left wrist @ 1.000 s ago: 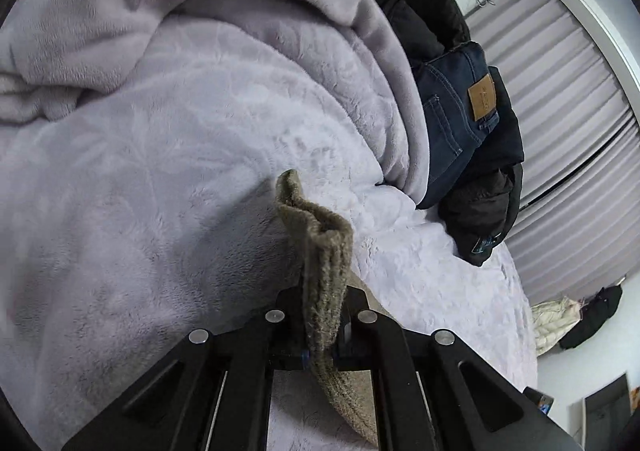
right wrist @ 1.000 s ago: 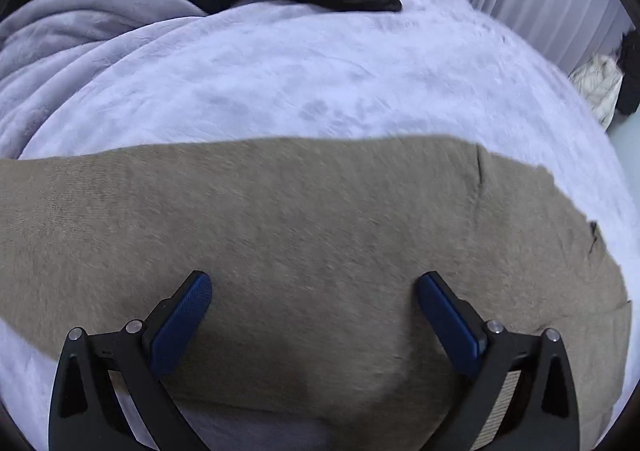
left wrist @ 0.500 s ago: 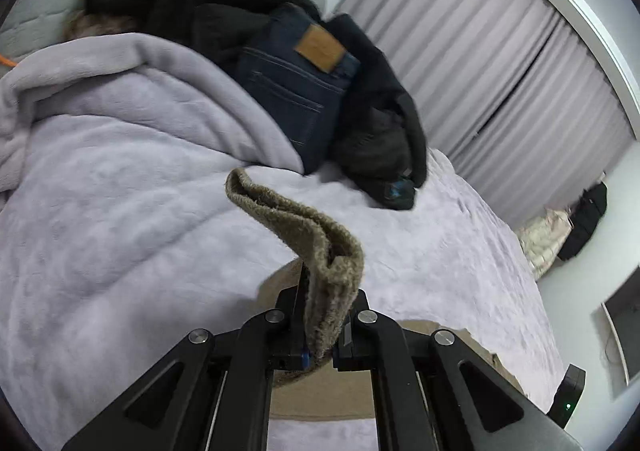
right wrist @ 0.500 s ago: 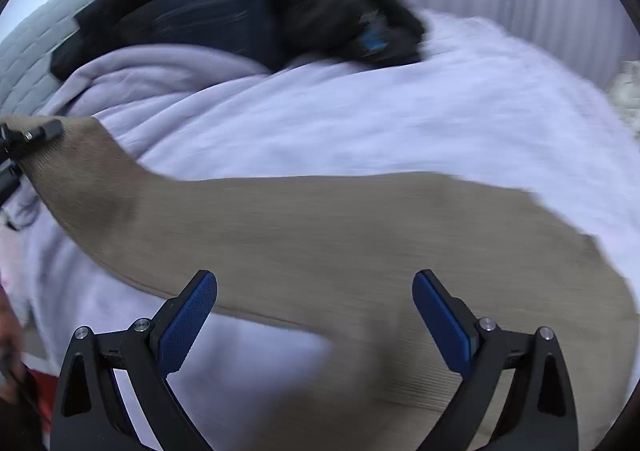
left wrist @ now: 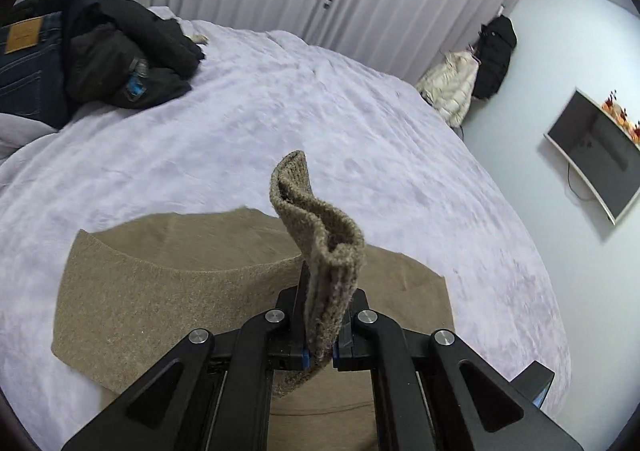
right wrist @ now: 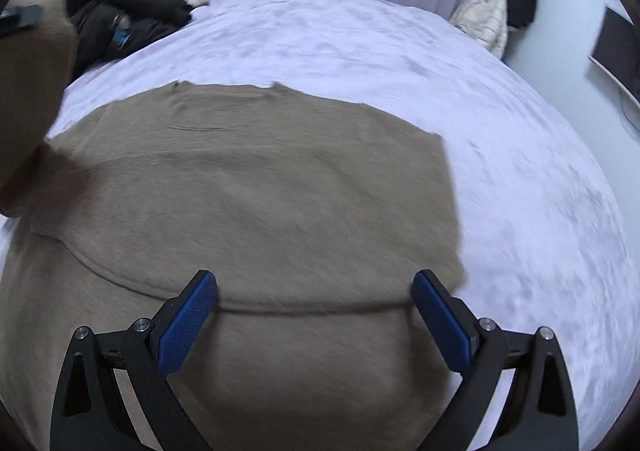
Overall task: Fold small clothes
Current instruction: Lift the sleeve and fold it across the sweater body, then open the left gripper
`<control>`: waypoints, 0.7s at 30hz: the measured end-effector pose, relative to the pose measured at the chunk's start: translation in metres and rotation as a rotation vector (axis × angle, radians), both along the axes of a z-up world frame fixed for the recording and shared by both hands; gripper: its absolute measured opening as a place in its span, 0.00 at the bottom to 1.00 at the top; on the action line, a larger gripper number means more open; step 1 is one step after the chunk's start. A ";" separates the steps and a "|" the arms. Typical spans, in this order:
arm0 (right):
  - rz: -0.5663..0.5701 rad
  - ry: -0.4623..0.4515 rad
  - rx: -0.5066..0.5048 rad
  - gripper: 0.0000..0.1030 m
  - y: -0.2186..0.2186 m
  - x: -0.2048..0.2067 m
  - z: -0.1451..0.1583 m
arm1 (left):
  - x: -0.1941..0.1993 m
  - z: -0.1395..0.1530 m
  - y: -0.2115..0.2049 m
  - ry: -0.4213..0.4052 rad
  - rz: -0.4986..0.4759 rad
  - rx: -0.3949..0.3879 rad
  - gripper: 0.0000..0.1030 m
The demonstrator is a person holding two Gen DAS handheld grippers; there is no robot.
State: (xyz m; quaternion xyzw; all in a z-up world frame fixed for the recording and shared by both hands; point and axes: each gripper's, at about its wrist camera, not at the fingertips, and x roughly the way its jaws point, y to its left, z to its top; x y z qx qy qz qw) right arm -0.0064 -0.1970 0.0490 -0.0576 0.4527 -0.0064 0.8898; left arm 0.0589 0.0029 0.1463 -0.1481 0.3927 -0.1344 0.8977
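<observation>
- The tan knit sweater (right wrist: pixel 256 187) lies spread flat on the lilac bed (right wrist: pixel 520 171), with one part (a sleeve or a corner, we cannot say which) lifted off it.
- That lifted part stands up as a doubled flap from our left gripper (left wrist: pixel 319 347), and the sweater body lies below and ahead of it, its long axis running across the view.
- We judge that the coming move turns on this: the raised part has to come down over the body, and our left hand is the one that carries it.
- The left fingers (left wrist: pixel 294 331) are clamped tight on the knit fabric.
- Our right gripper (right wrist: pixel 314 325) hovers over the sweater's near half with its fingers (right wrist: pixel 188 325) spread wide, holding nothing.
- Dark clothes (left wrist: pixel 120 55) are piled at the bed's far left, well apart.
</observation>
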 end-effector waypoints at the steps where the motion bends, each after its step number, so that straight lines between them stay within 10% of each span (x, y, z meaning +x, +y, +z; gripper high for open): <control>1: -0.003 -0.001 0.006 0.96 -0.007 -0.007 -0.001 | 0.003 -0.005 -0.022 0.010 -0.024 0.019 0.07; 12: 0.003 -0.001 0.140 0.96 -0.055 -0.024 -0.018 | 0.035 -0.110 -0.136 0.266 -0.133 0.078 0.07; 21: 0.029 -0.092 0.344 0.96 -0.080 -0.028 0.005 | 0.030 -0.080 -0.099 0.266 -0.235 -0.066 0.08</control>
